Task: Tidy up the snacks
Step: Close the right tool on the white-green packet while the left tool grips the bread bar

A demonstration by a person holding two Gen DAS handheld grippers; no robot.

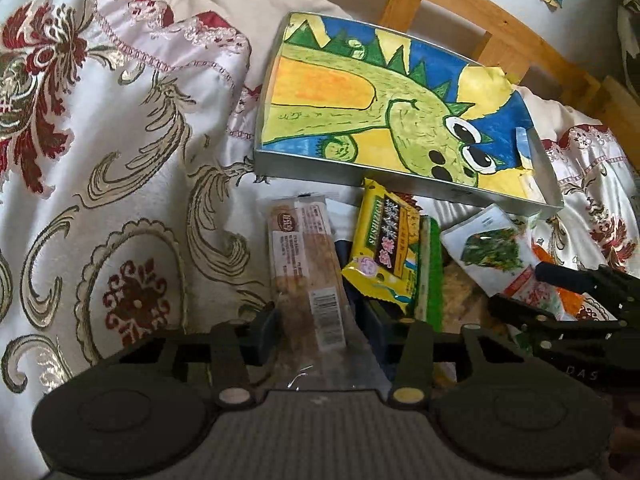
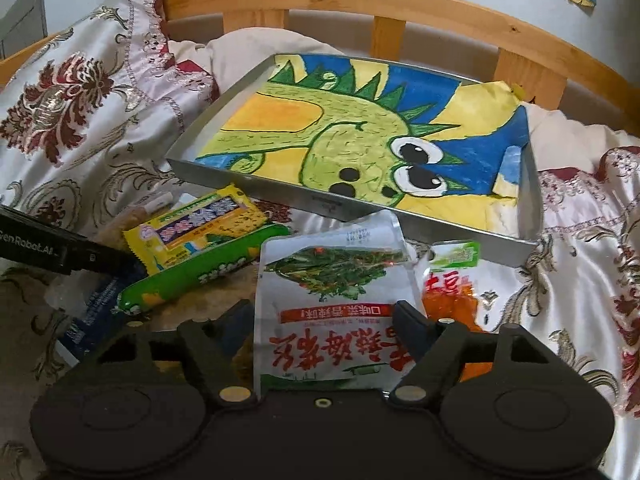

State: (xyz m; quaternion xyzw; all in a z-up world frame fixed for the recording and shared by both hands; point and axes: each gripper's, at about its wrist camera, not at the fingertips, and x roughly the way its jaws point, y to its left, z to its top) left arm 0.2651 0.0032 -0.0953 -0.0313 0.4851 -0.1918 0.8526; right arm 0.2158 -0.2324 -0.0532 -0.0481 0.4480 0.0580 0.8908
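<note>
A metal tray [image 1: 304,166] [image 2: 280,196] lined with a dinosaur drawing lies on the bed, with no snacks in it. Snack packs are piled in front of it. My left gripper [image 1: 324,320] has its fingers on both sides of a long clear pack of brown bars [image 1: 306,264]; whether they press it I cannot tell. My right gripper [image 2: 324,320] has its fingers on both sides of a white pack with a green vegetable picture [image 2: 332,276] [image 1: 490,250]; its grip is also unclear. A yellow pack [image 1: 384,248] [image 2: 200,228] and a green pack [image 2: 192,276] lie between.
An orange-red pack [image 2: 456,284] lies right of the white one. A dark blue pack [image 2: 96,304] lies at lower left. The embroidered bedspread [image 1: 120,160] is bunched up on the left. A wooden headboard [image 2: 360,4] runs behind the tray.
</note>
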